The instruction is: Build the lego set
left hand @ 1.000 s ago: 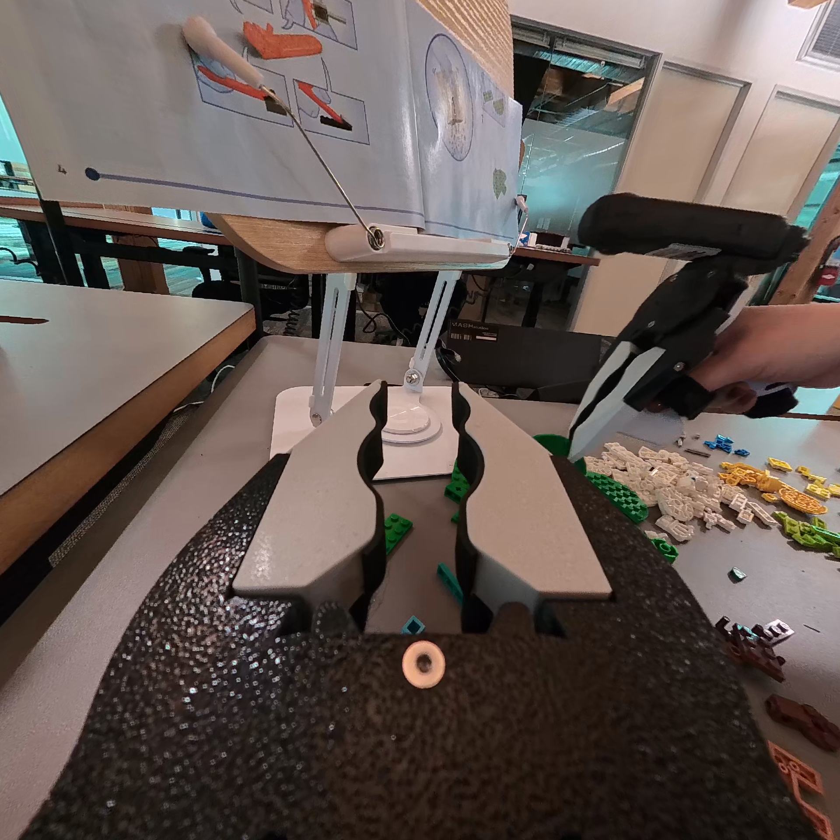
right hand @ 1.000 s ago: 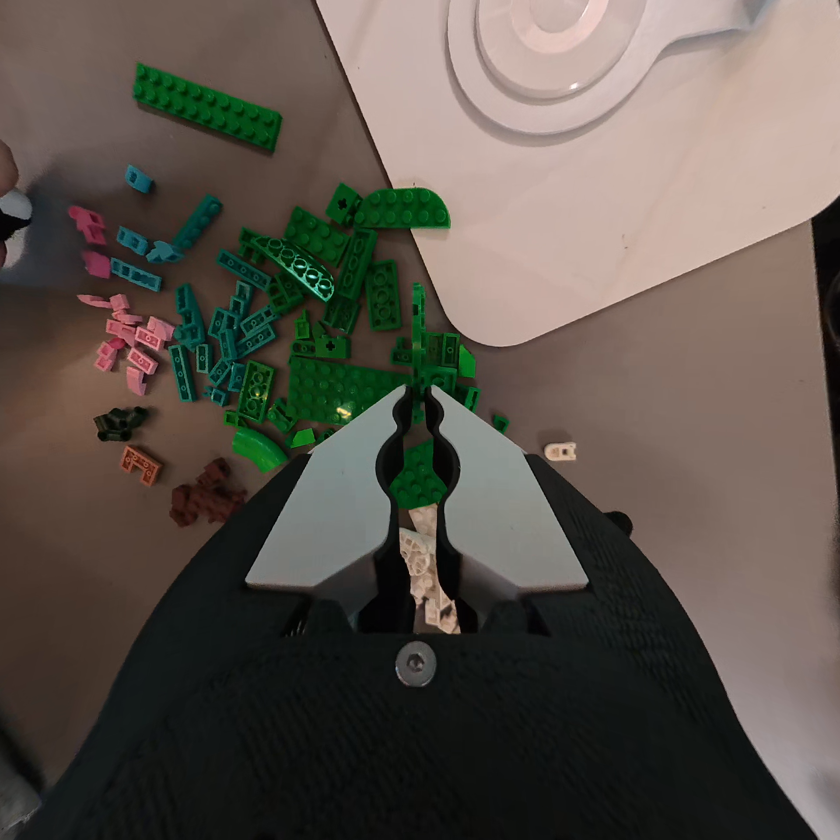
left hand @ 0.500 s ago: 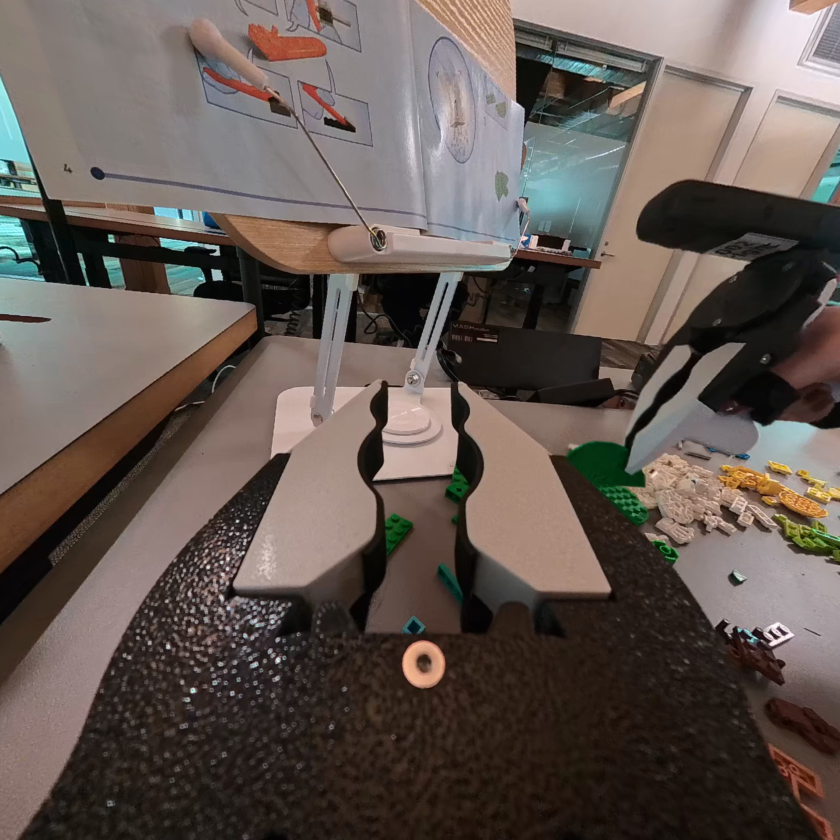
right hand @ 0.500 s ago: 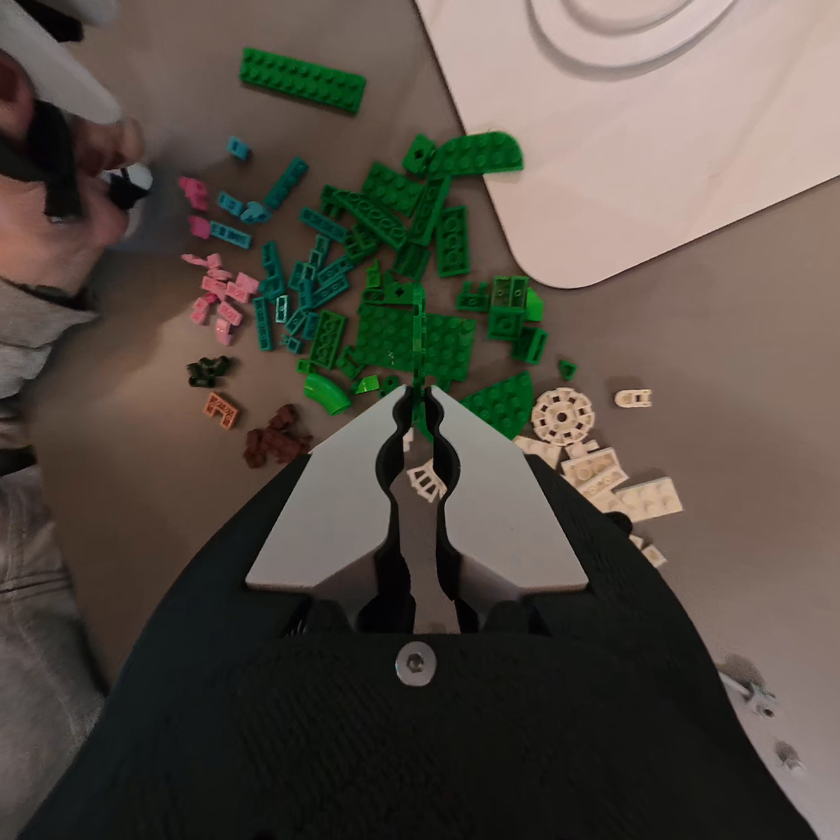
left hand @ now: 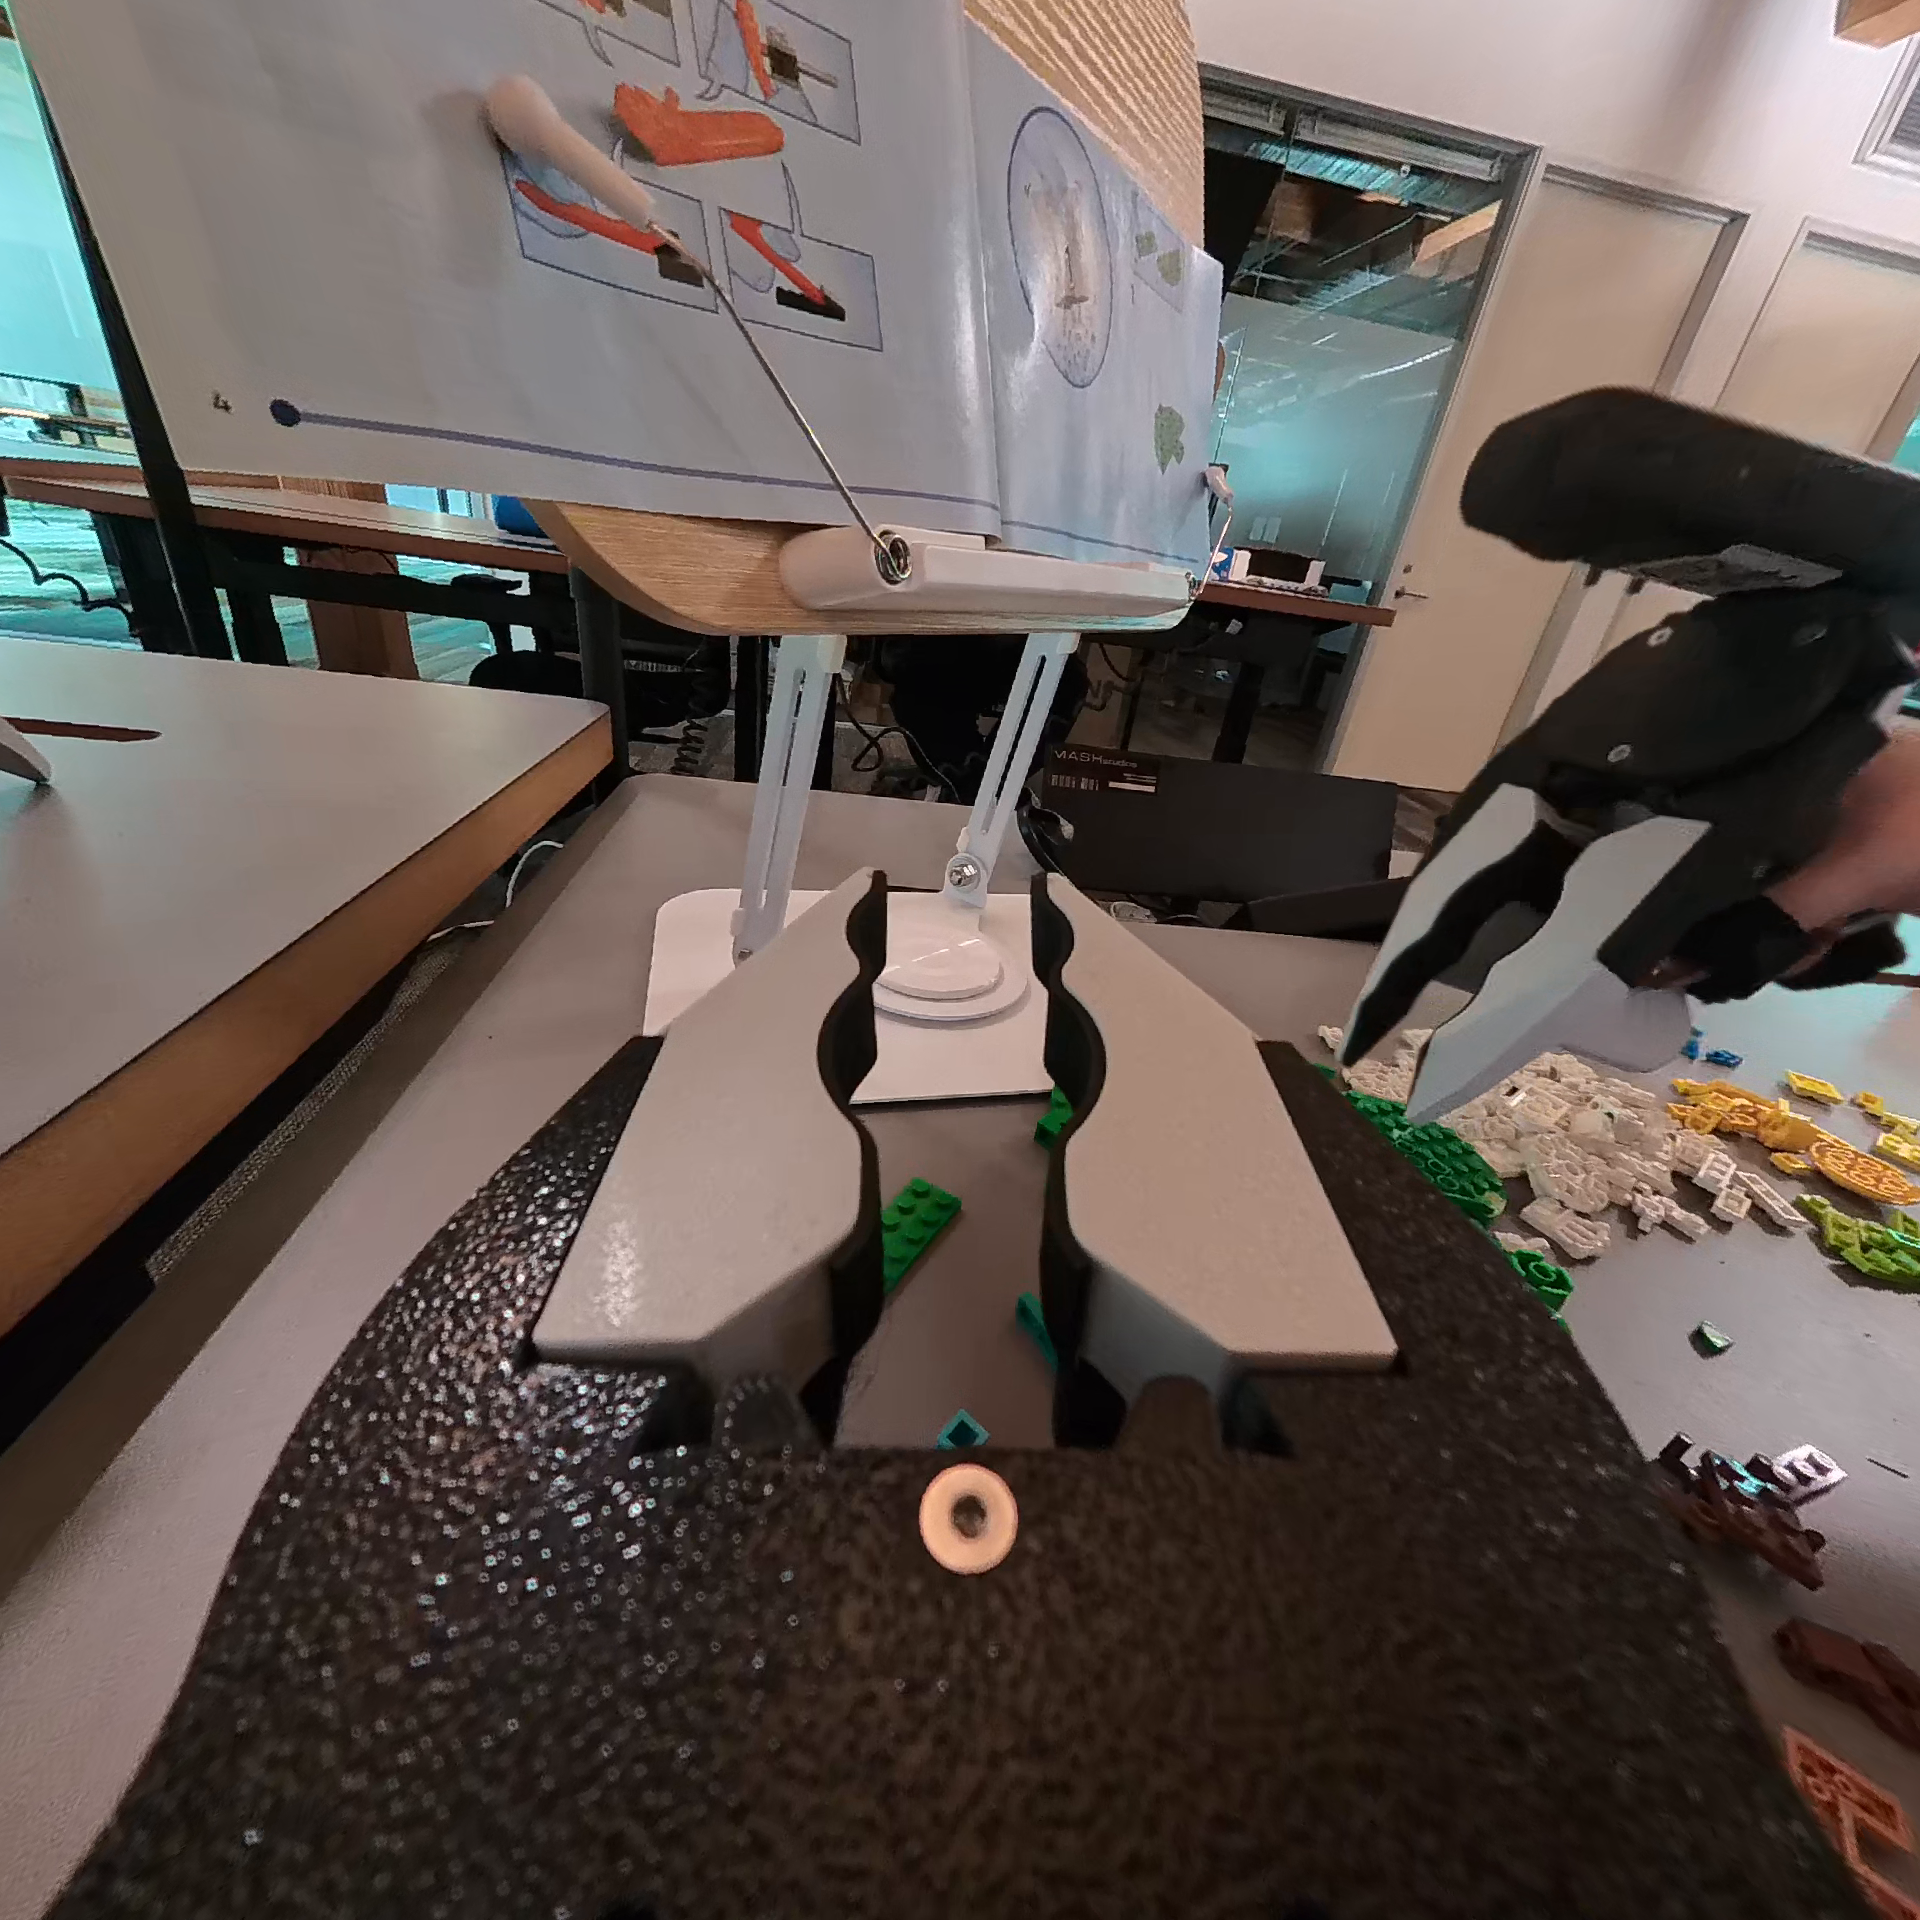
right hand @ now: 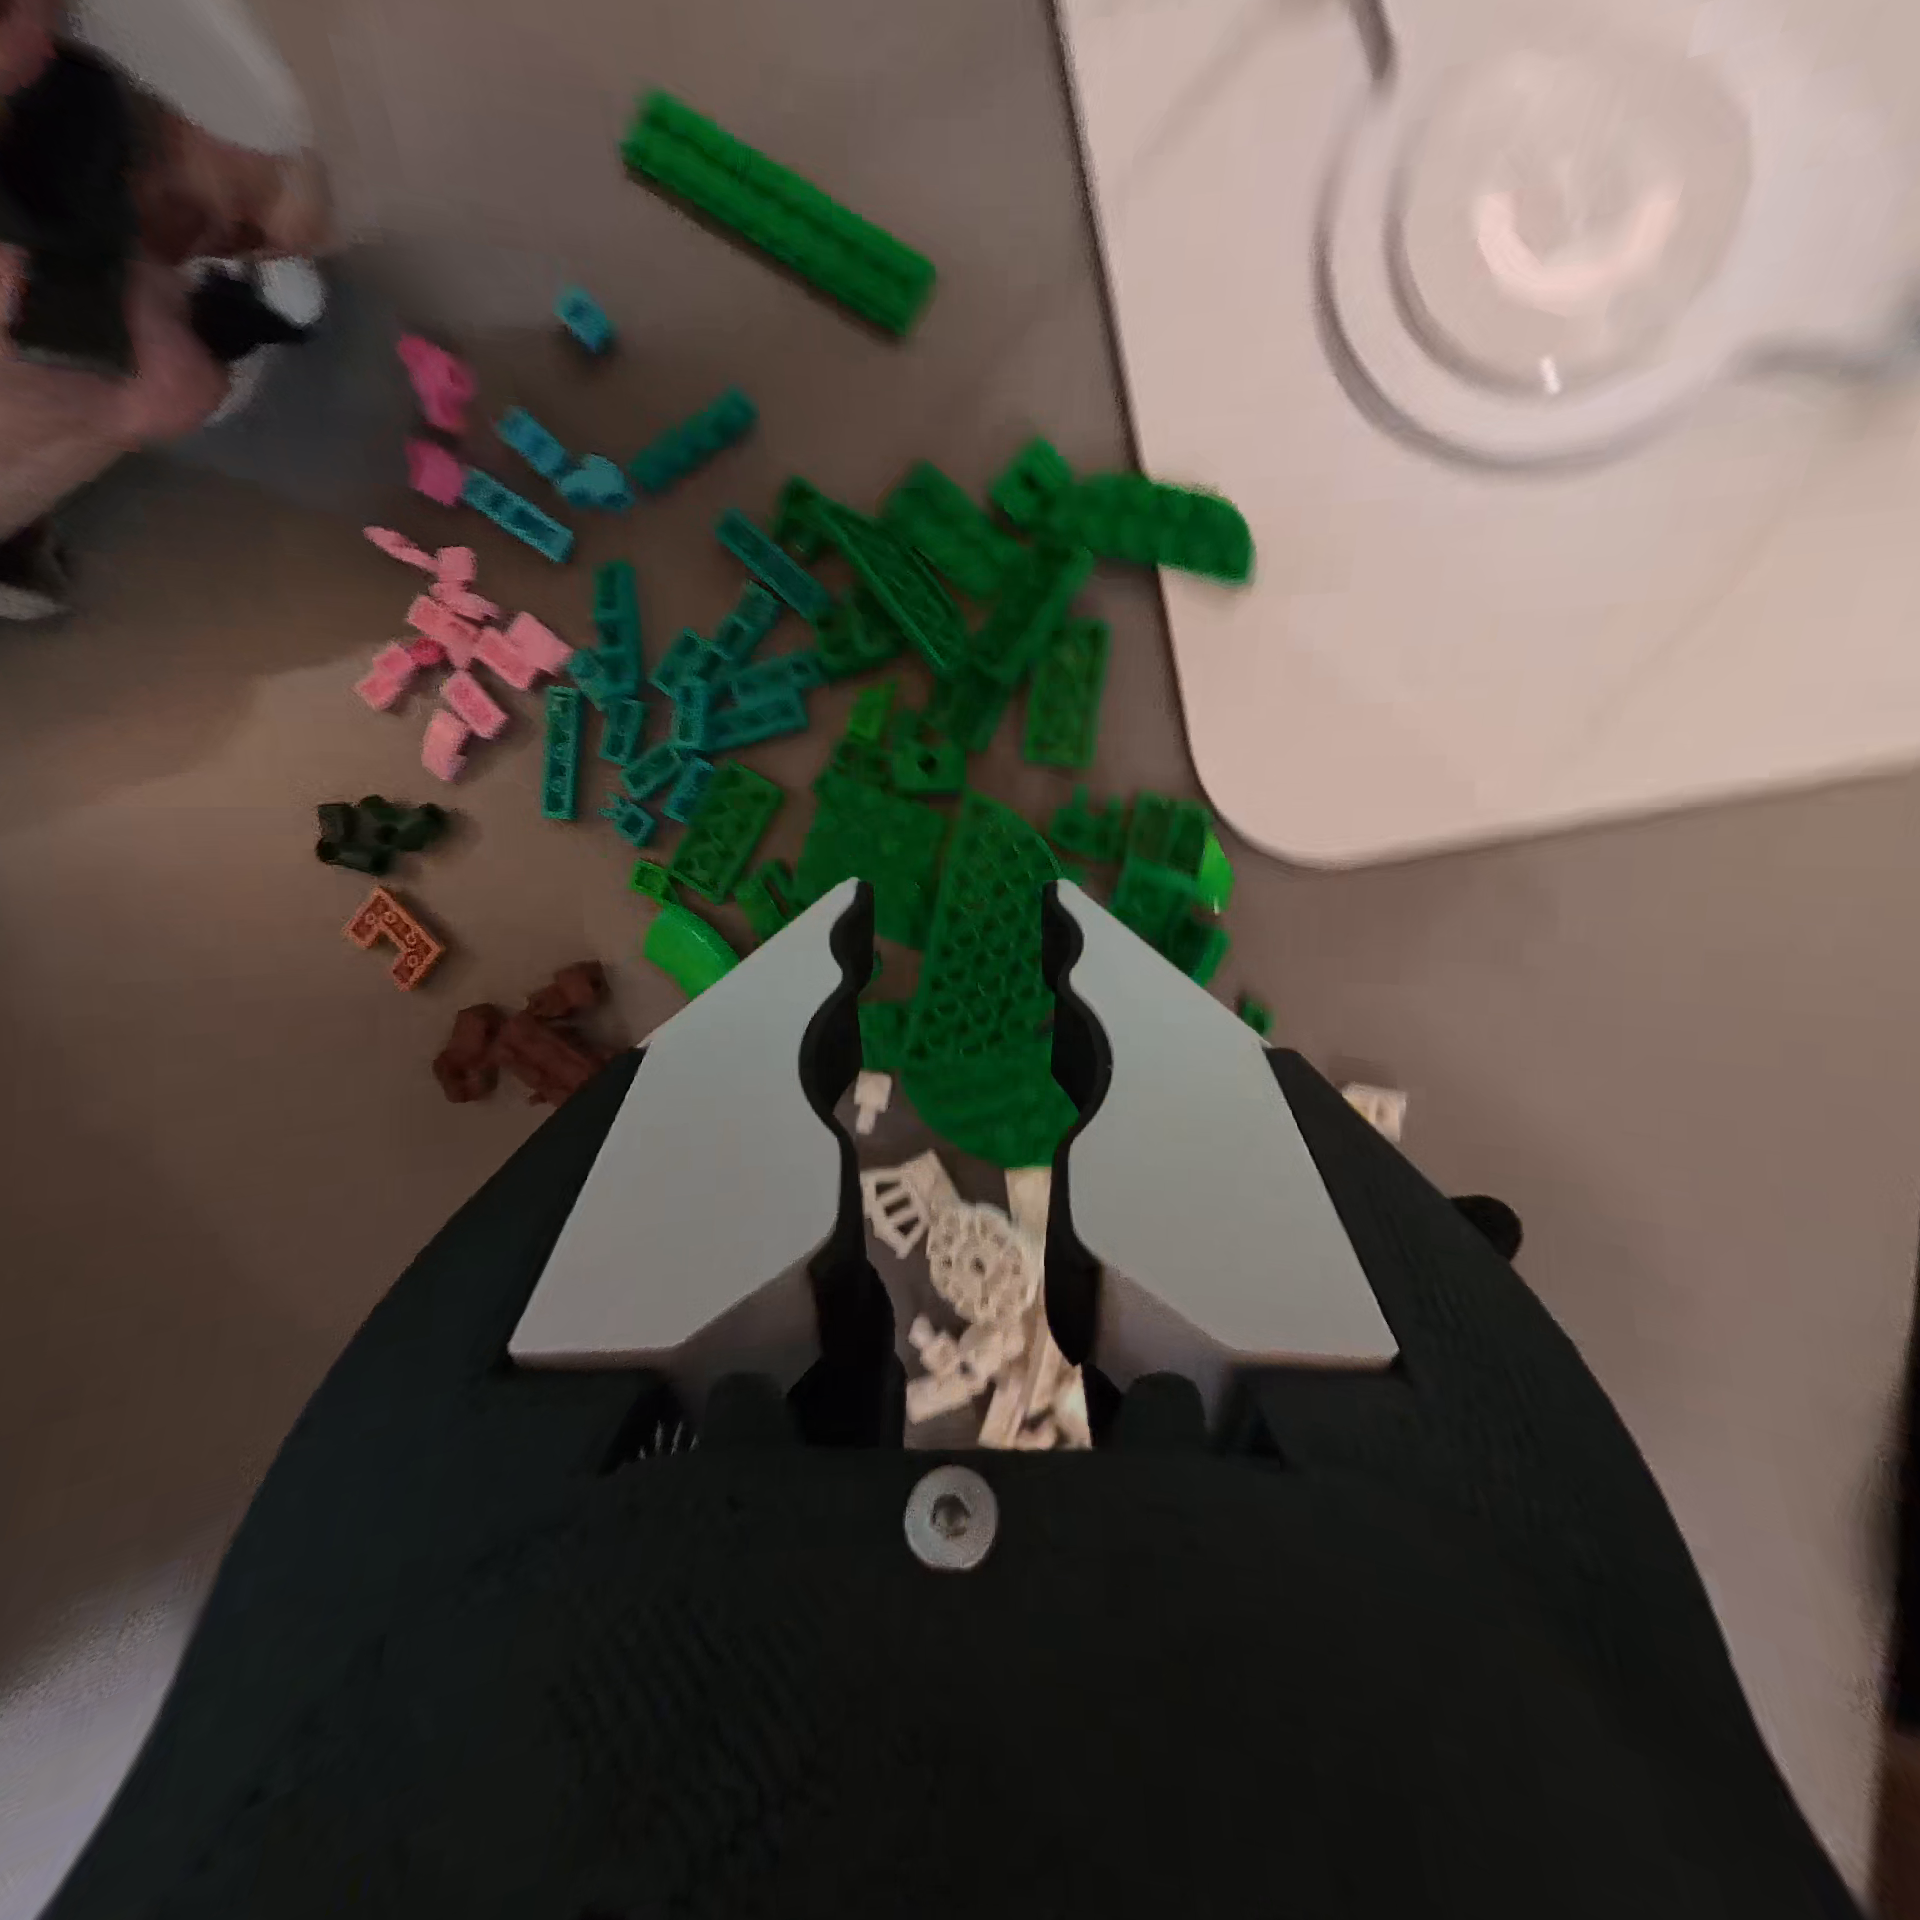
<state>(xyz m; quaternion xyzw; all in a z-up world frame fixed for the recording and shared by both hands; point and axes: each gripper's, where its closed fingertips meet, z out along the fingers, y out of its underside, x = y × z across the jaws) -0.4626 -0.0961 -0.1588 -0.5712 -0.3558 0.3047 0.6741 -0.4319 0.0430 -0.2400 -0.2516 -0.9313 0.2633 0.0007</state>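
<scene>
Two grippers hung over a grey table (left hand: 312,852) strewn with toy bricks. Left gripper (left hand: 957,894) hovered with jaws apart and nothing between them, a long green plate (left hand: 916,1218) lying below. Farther off stood a white book stand (left hand: 831,997) holding an instruction booklet (left hand: 520,260). Right gripper (right hand: 956,899), jaws also apart, hung above a rounded green plate (right hand: 987,997) among the green bricks (right hand: 914,623); judging by looks, it was light, stiff and thin, best pinched across its edges.

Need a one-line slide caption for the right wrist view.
Right tongs open above a half-round green plate among green, teal and pink bricks beside a white stand base.
</scene>
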